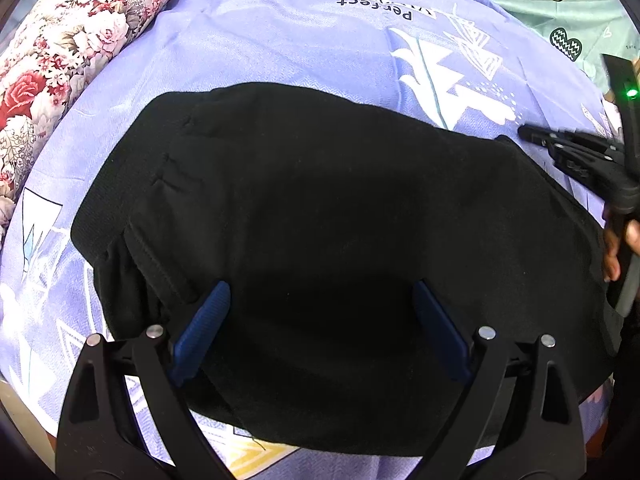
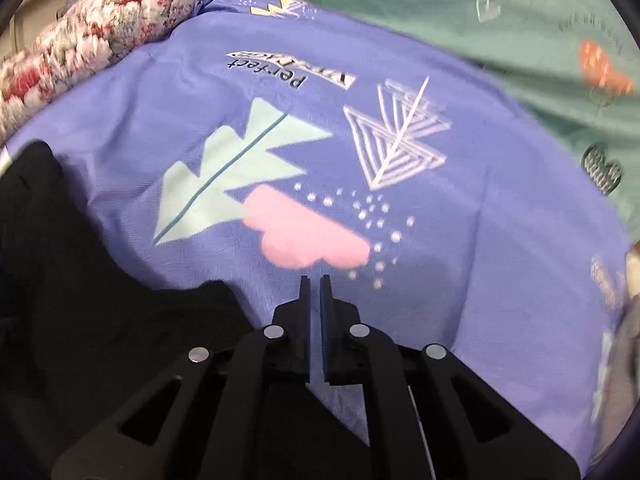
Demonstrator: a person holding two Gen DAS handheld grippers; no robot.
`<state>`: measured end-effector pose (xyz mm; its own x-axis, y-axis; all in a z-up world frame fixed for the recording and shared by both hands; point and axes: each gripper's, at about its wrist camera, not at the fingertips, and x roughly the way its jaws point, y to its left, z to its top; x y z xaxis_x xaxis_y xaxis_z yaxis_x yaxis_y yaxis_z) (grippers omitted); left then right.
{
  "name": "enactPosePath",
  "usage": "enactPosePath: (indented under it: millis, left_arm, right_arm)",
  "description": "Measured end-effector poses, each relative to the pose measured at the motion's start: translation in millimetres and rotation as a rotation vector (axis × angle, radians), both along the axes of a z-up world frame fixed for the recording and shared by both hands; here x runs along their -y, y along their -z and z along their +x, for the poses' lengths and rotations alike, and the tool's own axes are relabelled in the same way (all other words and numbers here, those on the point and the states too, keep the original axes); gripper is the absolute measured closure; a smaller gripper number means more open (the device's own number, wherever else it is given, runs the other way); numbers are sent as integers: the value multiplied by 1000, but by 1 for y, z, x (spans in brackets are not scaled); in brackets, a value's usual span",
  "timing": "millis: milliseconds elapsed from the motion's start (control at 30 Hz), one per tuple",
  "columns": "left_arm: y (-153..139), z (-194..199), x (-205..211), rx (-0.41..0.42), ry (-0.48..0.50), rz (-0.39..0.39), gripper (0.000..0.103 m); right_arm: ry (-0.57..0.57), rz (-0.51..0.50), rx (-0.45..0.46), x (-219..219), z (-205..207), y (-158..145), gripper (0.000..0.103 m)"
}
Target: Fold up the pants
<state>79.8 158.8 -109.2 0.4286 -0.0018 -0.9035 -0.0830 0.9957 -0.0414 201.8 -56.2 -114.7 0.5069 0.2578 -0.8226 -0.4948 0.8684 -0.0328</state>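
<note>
The black pants are lying folded into a thick bundle on a purple printed bedsheet, taking up the middle of the left wrist view. The left tongs are hanging over the near part of the bundle with their 2 blue pads spread wide, released and gripping nothing. The right tongs are clenched with nothing between them, sitting over bare sheet just beside the right edge of the pants. A floral quilt is lying along the far left, and a green patterned sheet is showing at the far right.
</note>
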Motion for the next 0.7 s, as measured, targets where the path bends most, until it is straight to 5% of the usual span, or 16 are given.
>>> enactPosePath:
  millis: [167,233,267,467,500,600,700]
  left_arm:
    - [-1,-1,0,-1,-5,0,9]
    - [-1,-1,0,-4,-6,3,9]
    - [-1,-2,0,-4,-6,2,9]
    - [-2,-3,-3,-4,-3,-14,9]
    - [-2,-3,-4,-4,0,-12,9]
    - [-2,-3,-3,-3,6,-4,9]
    - [0,-3,-4,-2,5,-15,9]
  right_arm:
    - [-39,223,-107,17,-2,-11,90]
    - [-64,202,-96,5,-7,-11,60]
    - [-69,185,-78,0,-9,-11,57]
    - [-112,91,-97,-30,-5,2,60]
    - [-128,99,-122,-30,-4,4,74]
    - [-138,143,-153,-24,-6,0,91]
    - [-110,229,-142,-8,-7,-11,94]
